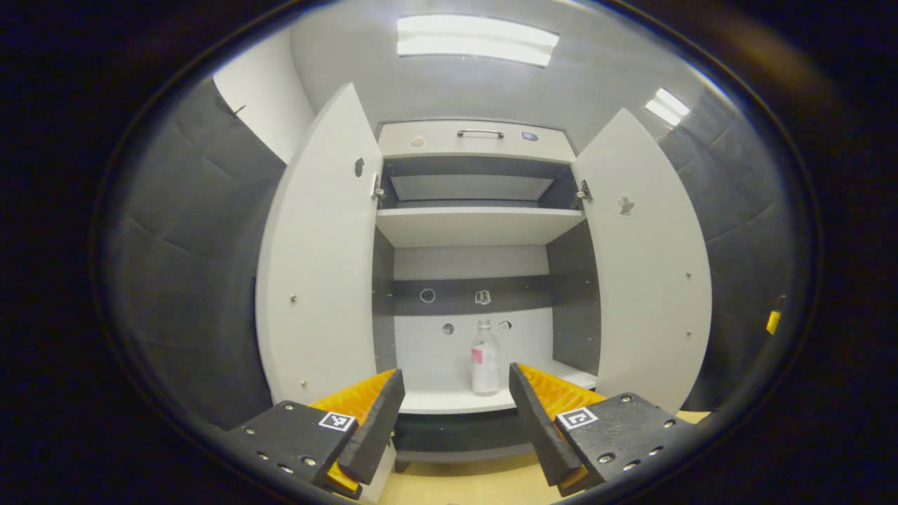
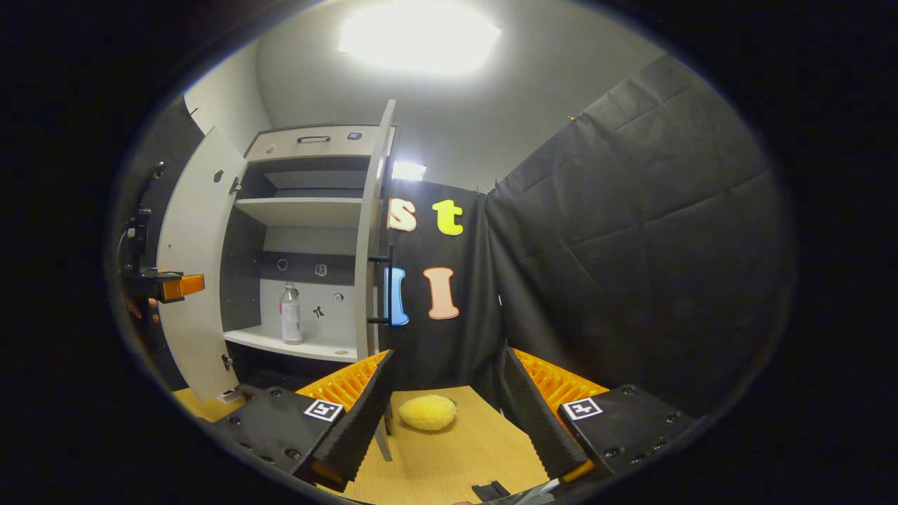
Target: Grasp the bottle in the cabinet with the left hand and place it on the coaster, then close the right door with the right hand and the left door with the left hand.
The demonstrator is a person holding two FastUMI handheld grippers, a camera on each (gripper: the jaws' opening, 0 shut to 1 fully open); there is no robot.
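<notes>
A clear bottle (image 1: 485, 361) with a pink label stands upright on the lower shelf of the white cabinet (image 1: 477, 226), whose two doors stand open. My left gripper (image 1: 456, 376) is open in front of the shelf, short of the bottle, which shows between its fingers. In the right gripper view the bottle (image 2: 290, 313) stands in the cabinet (image 2: 302, 210) at the left. My right gripper (image 2: 446, 358) is open over the wooden table (image 2: 456, 449), with nothing in it. A round yellow pad (image 2: 427, 412), maybe the coaster, lies on the table ahead of it.
The left door (image 1: 316, 280) and right door (image 1: 652, 280) flank the opening. The right door (image 2: 370, 238) is edge-on with a black handle (image 2: 386, 291). The left gripper (image 2: 184, 285), held by a hand, is near the left door (image 2: 193, 294). A small dark object (image 2: 491, 489) lies near the table's edge.
</notes>
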